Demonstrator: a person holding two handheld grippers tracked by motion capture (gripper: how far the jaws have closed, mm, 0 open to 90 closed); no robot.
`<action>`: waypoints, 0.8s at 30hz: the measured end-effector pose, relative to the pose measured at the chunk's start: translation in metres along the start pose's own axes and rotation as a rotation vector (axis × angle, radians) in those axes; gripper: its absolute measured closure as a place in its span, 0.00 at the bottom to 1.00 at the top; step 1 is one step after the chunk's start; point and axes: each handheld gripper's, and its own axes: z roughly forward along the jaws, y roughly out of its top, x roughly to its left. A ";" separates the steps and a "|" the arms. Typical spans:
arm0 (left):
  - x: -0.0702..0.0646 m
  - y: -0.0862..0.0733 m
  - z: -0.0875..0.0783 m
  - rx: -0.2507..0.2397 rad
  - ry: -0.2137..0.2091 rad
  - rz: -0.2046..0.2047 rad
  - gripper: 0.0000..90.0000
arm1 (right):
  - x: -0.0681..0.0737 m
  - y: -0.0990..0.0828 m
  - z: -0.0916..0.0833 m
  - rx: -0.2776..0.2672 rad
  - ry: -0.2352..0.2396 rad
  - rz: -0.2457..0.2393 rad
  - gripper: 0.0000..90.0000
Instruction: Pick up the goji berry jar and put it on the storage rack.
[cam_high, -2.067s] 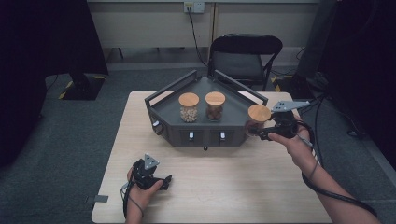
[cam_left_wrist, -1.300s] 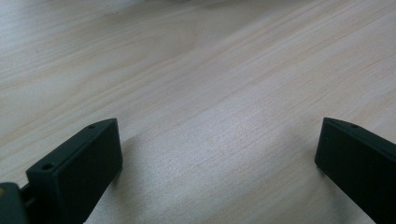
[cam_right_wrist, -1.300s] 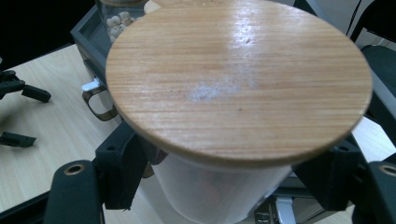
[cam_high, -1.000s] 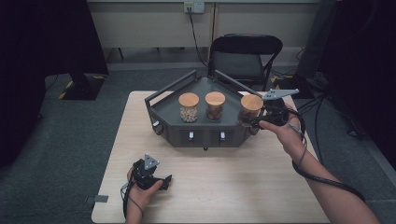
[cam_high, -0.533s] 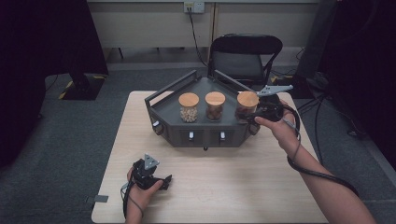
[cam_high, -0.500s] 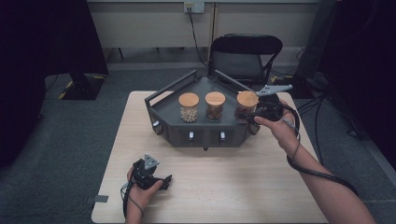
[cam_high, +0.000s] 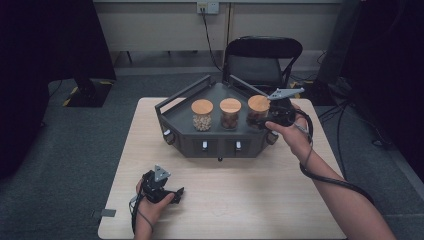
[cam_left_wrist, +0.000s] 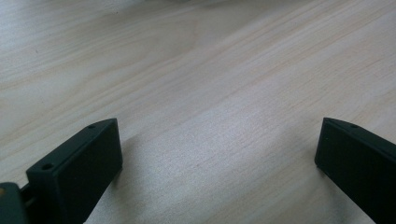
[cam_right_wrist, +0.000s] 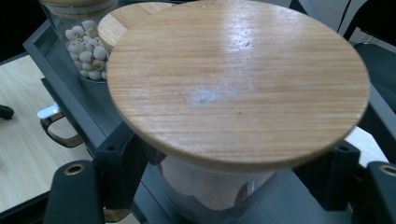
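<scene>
A glass jar with a round wooden lid (cam_right_wrist: 238, 79) sits between the black jaws of my right gripper (cam_right_wrist: 229, 182), which is shut on its glass body. From above, this jar (cam_high: 258, 104) is at the right end of a row in the dark grey tray (cam_high: 175, 135), with my right gripper (cam_high: 262, 120) holding it from the right. Whether the jar rests on the tray floor I cannot tell. My left gripper (cam_high: 172, 192) lies on the table near the front left. Its jaws stand open over bare wood in the left gripper view (cam_left_wrist: 219, 158).
Two more lidded jars stand in the tray: one with pale round pieces (cam_high: 202, 114), one with brown contents (cam_high: 230, 112). The tray has raised rails and small handles on its front wall. A black chair (cam_high: 262, 60) stands behind the wooden table (cam_high: 250, 200).
My right gripper has carried the jar leftward from beside the tray's right edge into it, in line with the other two jars. The left gripper has not moved.
</scene>
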 end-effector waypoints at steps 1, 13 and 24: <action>0.000 0.000 0.000 0.000 0.000 0.000 0.00 | 0.000 0.000 0.001 0.001 -0.002 -0.001 0.28; 0.000 0.000 0.000 0.000 -0.001 0.001 0.00 | -0.002 0.001 0.011 0.017 -0.014 0.004 0.28; 0.000 0.000 0.000 0.000 -0.001 0.001 0.00 | -0.003 -0.004 0.019 0.021 -0.019 0.023 0.28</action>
